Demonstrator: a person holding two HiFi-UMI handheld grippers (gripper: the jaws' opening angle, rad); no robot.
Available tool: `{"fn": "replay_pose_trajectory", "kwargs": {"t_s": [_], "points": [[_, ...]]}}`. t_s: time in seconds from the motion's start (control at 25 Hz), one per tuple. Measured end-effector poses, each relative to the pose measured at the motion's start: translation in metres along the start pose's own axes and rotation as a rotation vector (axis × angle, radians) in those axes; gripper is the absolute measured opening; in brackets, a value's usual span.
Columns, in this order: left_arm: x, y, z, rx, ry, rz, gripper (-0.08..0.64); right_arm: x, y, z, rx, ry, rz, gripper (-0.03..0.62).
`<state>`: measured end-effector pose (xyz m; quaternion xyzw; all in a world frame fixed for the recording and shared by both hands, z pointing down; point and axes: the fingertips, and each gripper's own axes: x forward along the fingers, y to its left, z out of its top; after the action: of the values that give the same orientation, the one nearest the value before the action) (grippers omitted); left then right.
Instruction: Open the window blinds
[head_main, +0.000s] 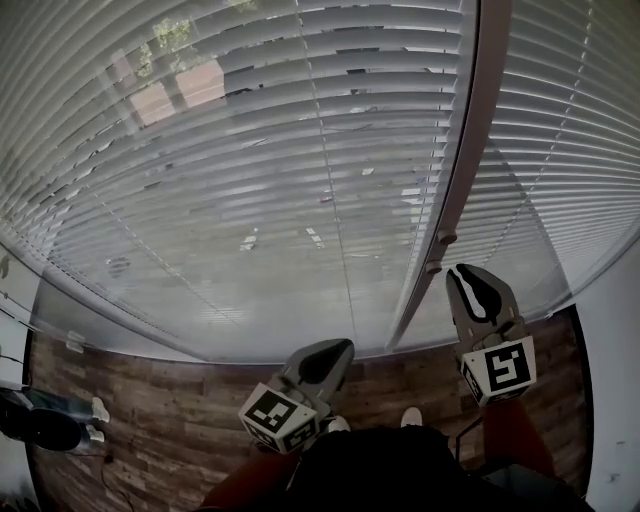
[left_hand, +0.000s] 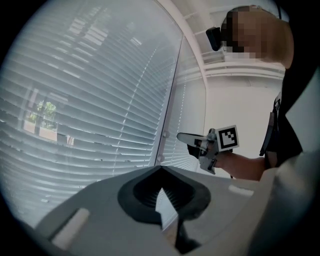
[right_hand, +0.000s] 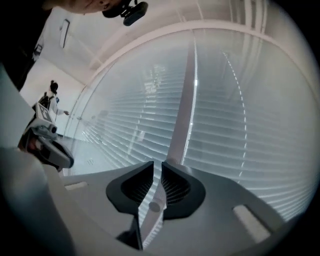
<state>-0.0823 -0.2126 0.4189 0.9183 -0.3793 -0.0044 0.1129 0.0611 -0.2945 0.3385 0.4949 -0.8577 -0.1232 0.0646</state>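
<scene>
While both claws point level at the blinds, apparently seeking a control, the left claw is closed and empty, and the right claw is slightly parted on nothing, just near the post. Beyond them the blinds hang lowered, pale slats half-tilted, outdoors showing through.
</scene>
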Motion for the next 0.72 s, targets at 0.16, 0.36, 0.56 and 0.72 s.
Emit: {"fn": "replay_pose_trajectory", "kwargs": {"t_s": [0.16,0.36,0.56,0.72], "points": [[-0.002,0.001,0.000,-0.004,0.012,-0.004,0.000,0.024,-0.018,-0.001,-0.064,0.040,-0.076,0.081],[-0.019,0.007,-0.017,-0.009,0.019,0.005,0.000,0.036,-0.016,-0.013,-0.010,0.078,-0.133,0.144],[-0.031,0.013,-0.011,-0.009,0.010,0.028,0.000,0.043,-0.022,-0.013,0.049,0.097,-0.162,0.153],[-0.040,0.015,-0.012,-0.008,0.018,0.040,0.000,0.046,-0.020,-0.018,0.105,0.109,-0.160,0.153]]}}
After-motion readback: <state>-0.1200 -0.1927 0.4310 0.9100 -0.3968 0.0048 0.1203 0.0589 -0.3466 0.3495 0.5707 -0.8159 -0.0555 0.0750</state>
